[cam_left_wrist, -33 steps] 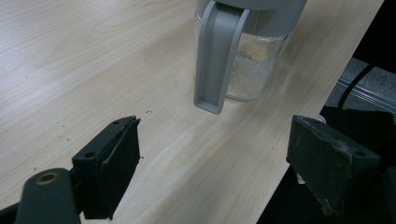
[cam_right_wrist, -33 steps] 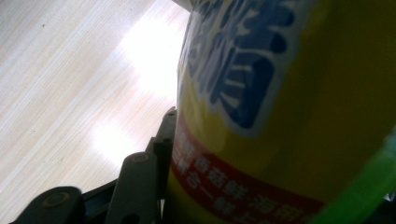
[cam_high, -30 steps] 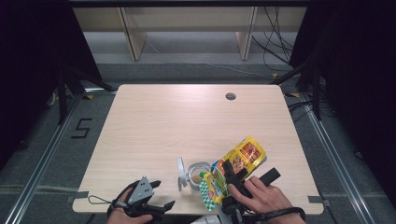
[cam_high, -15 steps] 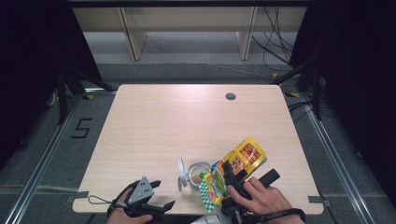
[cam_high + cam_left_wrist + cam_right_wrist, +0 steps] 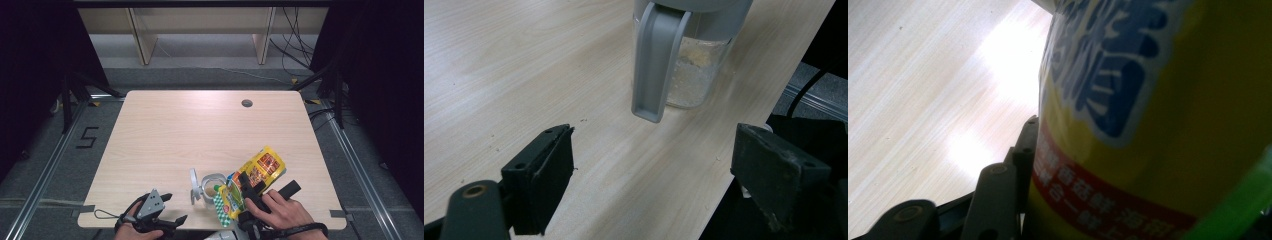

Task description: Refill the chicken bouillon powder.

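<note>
A clear jug [image 5: 211, 181] with a grey handle [image 5: 193, 186] stands near the table's front edge. It shows close up in the left gripper view as the jug [image 5: 689, 65], with pale grains at its bottom. A yellow snack bag [image 5: 262, 167] with a green-checked end hangs tilted just right of the jug. My right gripper [image 5: 246, 189] is shut on it. In the right gripper view the bag [image 5: 1158, 125] covers one jaw, and one finger [image 5: 1023, 150] presses its side. My left gripper [image 5: 167, 210] rests at the front left, its jaws open and bare [image 5: 659, 150], pointing at the jug's handle [image 5: 656, 60].
The wooden table [image 5: 200, 130] has a round cable hole [image 5: 246, 103] at the back right. Its front edge runs right beside both hands. Shelving and cables lie on the floor beyond the far edge.
</note>
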A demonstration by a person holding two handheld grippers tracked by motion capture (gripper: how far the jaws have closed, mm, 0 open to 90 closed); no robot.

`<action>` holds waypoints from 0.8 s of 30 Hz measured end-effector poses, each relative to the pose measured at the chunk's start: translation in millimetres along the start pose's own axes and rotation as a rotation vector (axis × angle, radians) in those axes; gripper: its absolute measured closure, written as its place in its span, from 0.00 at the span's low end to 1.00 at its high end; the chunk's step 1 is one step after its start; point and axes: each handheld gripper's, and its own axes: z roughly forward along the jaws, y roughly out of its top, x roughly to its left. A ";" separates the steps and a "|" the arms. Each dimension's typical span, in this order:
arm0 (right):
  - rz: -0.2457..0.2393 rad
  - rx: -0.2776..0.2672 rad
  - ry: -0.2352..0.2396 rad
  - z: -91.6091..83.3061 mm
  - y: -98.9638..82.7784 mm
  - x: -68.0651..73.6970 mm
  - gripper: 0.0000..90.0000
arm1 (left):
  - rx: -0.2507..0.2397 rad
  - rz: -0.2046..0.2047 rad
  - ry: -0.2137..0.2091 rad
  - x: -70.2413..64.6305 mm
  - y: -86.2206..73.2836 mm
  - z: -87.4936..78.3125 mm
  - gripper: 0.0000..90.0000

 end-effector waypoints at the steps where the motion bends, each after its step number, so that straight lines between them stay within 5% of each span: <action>1: 0.001 0.000 0.013 -0.3 -0.1 -0.8 0.65 | 0.000 0.001 0.000 0.2 0.0 0.1 0.18; 6: -0.004 0.000 0.037 0.0 0.7 -0.9 0.65 | 0.001 0.006 -0.001 0.2 0.3 -0.1 0.18; 7: 0.032 0.005 0.043 -0.8 1.7 1.1 0.65 | 0.001 0.006 0.000 0.3 0.2 -0.1 0.18; 11: -0.003 -0.004 0.032 -1.5 0.4 -2.5 0.65 | -0.007 -0.003 0.002 -0.4 -0.2 0.9 0.18; 12: -0.004 -0.004 0.036 -1.5 0.8 -2.4 0.65 | 0.022 0.025 0.013 1.8 0.1 -0.7 0.18; 13: 0.019 0.003 0.037 -1.8 2.0 -0.4 0.65 | 0.000 -0.001 0.003 -0.4 -0.2 0.7 0.18; 15: 0.081 -0.005 0.008 -1.1 3.9 4.7 0.65 | 0.021 0.024 0.012 1.7 0.1 -0.6 0.18; 16: 0.055 -0.010 0.018 -1.1 3.4 2.5 0.65 | 0.014 0.021 0.009 1.4 0.1 -0.3 0.18; 17: -0.027 -0.014 -0.004 -1.0 1.0 -2.7 0.65 | 0.019 0.023 0.011 1.8 0.0 -0.4 0.18; 18: -0.064 -0.017 0.001 -1.2 -0.9 -6.4 0.65 | -0.008 -0.010 0.001 -0.8 -0.4 1.1 0.18; 20: -0.037 -0.008 0.024 -1.4 0.1 -3.5 0.65 | 0.015 0.017 0.007 1.2 0.0 0.0 0.18; 24: -0.006 -0.002 0.031 -2.0 0.9 -0.9 0.65 | -0.002 -0.004 0.000 -0.6 -0.2 1.0 0.18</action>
